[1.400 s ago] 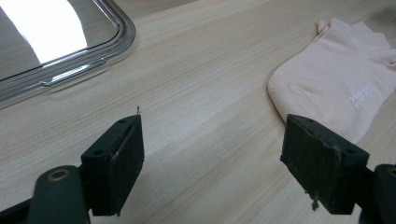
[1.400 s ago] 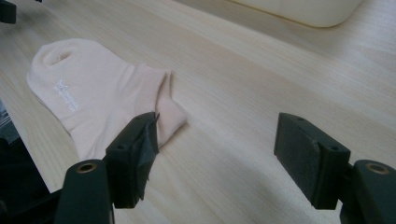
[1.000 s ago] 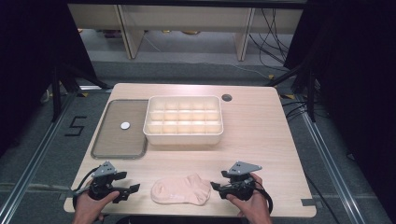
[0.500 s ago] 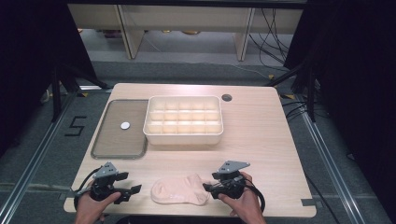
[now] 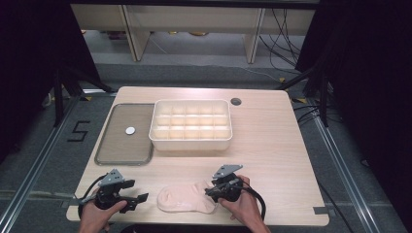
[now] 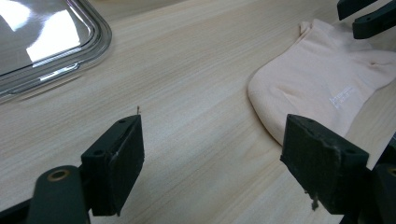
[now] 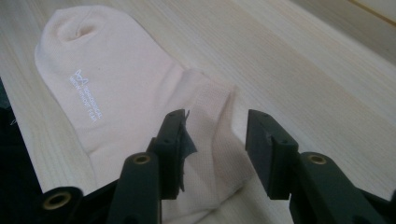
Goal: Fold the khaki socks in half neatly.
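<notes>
Nearest the person, at the front edge of the desk (image 5: 272, 145), a pale pink sock (image 5: 187, 199) lies flat, its toe end toward the left tongs (image 5: 137, 201) and its ribbed cuff toward the right tongs (image 5: 210, 191). The work in hand looks like picking up or folding this sock, and it stands at its very start: nothing is lifted yet.

The right tongs hover over the cuff. In the right gripper view the jaws stand partly open, a moderate gap between them, with the ribbed cuff edge (image 7: 212, 140) showing in that gap; the fabric is not pinched, and whether the tips touch it I cannot tell. The printed lettering (image 7: 88, 100) on the sock's body lies farther toward the toe.

The left tongs sit just beside the sock's toe end, apart from it. In the left gripper view their jaws are spread wide over bare wood, with the rounded toe (image 6: 280, 93) just ahead of the right-hand jaw. They hold nothing.

Left to do, as I judge it: close on the cuff, bring the left tongs onto the toe, then lift or fold.

Farther back, a grey tray (image 5: 112, 150) holds one small white disc (image 5: 130, 130), and beside it stands a cream compartment box (image 5: 190, 143), its cells apparently empty.
</notes>
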Demonstrator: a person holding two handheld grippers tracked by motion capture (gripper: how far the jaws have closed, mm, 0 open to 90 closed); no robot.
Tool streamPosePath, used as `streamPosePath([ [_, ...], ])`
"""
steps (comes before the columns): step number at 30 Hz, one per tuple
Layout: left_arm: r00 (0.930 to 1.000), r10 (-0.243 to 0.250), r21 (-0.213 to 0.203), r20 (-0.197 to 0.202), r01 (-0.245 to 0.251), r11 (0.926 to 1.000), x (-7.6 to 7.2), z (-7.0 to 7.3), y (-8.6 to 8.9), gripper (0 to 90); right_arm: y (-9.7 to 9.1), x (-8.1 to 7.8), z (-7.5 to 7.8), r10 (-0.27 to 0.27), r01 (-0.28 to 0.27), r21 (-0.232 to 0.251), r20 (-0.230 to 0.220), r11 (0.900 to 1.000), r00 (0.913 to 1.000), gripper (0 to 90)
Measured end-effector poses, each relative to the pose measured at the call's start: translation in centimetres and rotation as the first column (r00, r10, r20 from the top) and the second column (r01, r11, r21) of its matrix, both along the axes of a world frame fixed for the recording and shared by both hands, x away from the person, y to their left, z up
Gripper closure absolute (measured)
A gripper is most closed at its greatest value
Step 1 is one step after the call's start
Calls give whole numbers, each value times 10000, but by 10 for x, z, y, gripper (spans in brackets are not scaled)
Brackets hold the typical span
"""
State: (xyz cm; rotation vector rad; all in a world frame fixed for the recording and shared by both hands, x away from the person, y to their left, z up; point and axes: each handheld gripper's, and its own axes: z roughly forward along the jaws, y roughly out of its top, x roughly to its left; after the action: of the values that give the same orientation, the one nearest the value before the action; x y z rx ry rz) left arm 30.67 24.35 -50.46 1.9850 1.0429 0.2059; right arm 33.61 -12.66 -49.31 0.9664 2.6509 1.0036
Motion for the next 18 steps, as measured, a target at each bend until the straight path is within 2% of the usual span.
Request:
streamPosePath([
  [3,10000,-37,-18,-8,37,10000,0,0,-1,207,3,2,-3,73,-73,51,70,10000,9999,626],
  [5,9999,-146,-44,-57,146,9999,0,0,-1,213,5,3,-4,246,-248,-224,-90,9994,9997,648],
  [8,9997,-190,-198,-118,187,9996,-1,0,-2,214,7,3,-5,202,-208,-227,-259,9995,9995,653],
  [10,9997,-214,-210,-150,211,9996,-2,0,-4,213,7,5,-6,209,-213,-258,-156,9994,9997,663],
  [11,9997,-225,-183,-99,223,9996,-2,1,-5,213,8,5,-6,161,-170,-259,-334,9995,9993,676],
  [12,9996,-229,-156,-157,227,9996,-2,1,-7,213,9,7,-8,350,-356,-241,-240,9991,9991,691],
  [14,9996,-280,-256,-69,278,9993,-2,-1,-8,213,9,6,-8,170,-177,-318,-213,9993,9996,707],
  [15,9993,-341,-138,-167,338,9993,-2,0,-8,213,6,7,-7,296,-300,-105,-366,9995,9989,744],
  [16,9994,-296,-161,-169,293,9994,-2,0,-9,214,7,6,-7,-104,100,-88,-479,9999,9988,762],
  [17,9995,-312,-175,-53,311,9994,-2,0,-10,213,6,5,-4,-290,278,-146,-861,9995,9959,777],
  [18,9993,-376,-99,-64,375,9992,-2,0,-10,213,3,10,-8,321,-322,-25,-200,9995,9993,803],
])
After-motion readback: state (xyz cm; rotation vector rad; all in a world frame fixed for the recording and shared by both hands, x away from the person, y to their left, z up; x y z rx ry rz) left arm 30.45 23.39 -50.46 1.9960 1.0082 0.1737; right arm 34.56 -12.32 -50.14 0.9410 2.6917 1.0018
